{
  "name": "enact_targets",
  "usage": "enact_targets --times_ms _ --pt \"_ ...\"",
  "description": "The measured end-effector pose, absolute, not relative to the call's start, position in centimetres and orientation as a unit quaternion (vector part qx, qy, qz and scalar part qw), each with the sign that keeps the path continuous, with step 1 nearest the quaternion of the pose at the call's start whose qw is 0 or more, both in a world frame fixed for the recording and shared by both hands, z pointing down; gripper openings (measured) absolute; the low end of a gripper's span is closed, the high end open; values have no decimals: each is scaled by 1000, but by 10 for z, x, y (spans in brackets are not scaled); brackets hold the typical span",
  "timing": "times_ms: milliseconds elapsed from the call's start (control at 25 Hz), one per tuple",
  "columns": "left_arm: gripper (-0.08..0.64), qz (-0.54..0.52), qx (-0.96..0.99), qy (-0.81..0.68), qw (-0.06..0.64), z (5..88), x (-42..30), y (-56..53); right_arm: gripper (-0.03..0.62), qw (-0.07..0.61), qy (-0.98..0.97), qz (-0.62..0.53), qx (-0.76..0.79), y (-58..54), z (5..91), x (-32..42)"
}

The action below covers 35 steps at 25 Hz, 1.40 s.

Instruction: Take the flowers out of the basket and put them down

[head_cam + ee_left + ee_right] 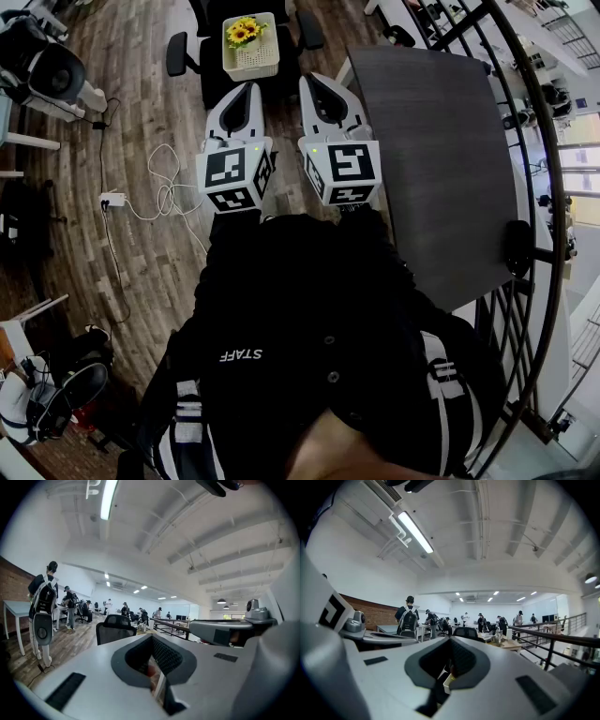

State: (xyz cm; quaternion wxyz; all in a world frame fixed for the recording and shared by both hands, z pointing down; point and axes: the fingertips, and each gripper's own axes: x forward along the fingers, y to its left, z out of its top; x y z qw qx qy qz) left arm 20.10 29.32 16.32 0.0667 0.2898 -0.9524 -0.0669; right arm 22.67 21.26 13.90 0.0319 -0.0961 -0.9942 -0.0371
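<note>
A white basket [251,56] with yellow flowers [246,31] stands on a black office chair [211,70] at the top of the head view. My two grippers are held level, side by side, short of the chair and pointing toward it. The left gripper [249,86] has its jaws together with nothing between them. The right gripper [315,81] looks the same, jaws together and empty. In the left gripper view the left gripper [151,638] shows only its own white jaws. Below the right gripper [452,640] a sliver of the basket's white edge [449,681] shows.
A dark grey table [441,159] lies to the right, with a black railing [539,187] beyond it. A white cable and power strip [112,200] lie on the wooden floor at left. Several people stand at desks far off [408,618].
</note>
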Motion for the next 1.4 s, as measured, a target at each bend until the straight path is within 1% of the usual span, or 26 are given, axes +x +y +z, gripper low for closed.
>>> enact_targets --times_ms 440,760,1000,1200,1400 --pt "-2 -69 289 -951 84 183 180 323 14 47 -995 -32 -88 238 155 204" --pt "-2 -69 289 -948 113 213 175 349 14 67 -994 -34 -80 258 177 199" --pt "-2 -85 292 -942 145 239 165 352 14 99 -992 -22 -69 252 204 189" --pt "-2 -86 285 -940 165 265 144 334 14 115 -991 -18 -66 229 226 158" --pt "-2 -84 253 -947 180 284 82 330 14 132 -989 -8 -68 207 248 90"
